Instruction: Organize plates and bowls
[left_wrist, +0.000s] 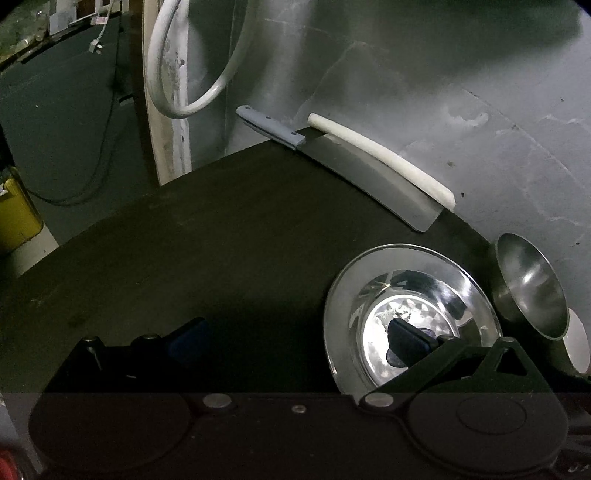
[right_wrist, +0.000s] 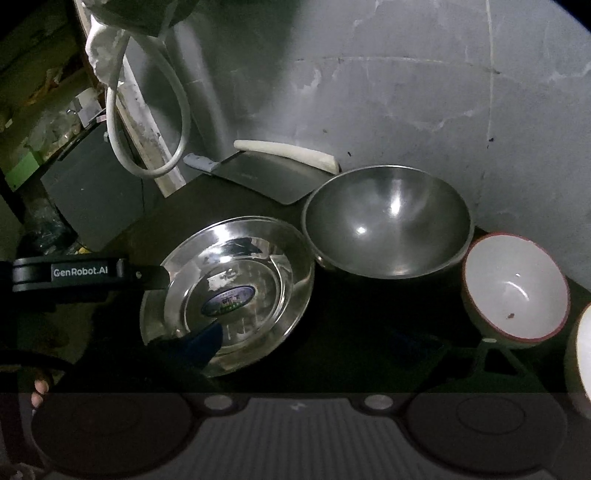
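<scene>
A shiny steel plate (left_wrist: 373, 295) (right_wrist: 258, 240) lies flat on the dark table (left_wrist: 184, 258). My left gripper (left_wrist: 297, 341) is open wide; its right finger (left_wrist: 406, 343) hangs over the plate's middle and its left finger (left_wrist: 188, 339) over bare table. The right wrist view shows that gripper's black body (right_wrist: 74, 273) reaching the plate's left rim. My right gripper (right_wrist: 310, 341) is also open, its left blue pad (right_wrist: 203, 343) over the plate's near rim. To the right of the plate sit a steel bowl (left_wrist: 528, 291) (right_wrist: 388, 221) and a red-rimmed white bowl (right_wrist: 517, 288).
A cleaver (left_wrist: 369, 177) (right_wrist: 258, 177) with a grey handle leans at the back against a white bar by the grey wall. A second white bowl (right_wrist: 583, 350) shows at the right edge. A white hose (left_wrist: 166, 74) hangs left. A person's fingertips (right_wrist: 38, 387) show low left.
</scene>
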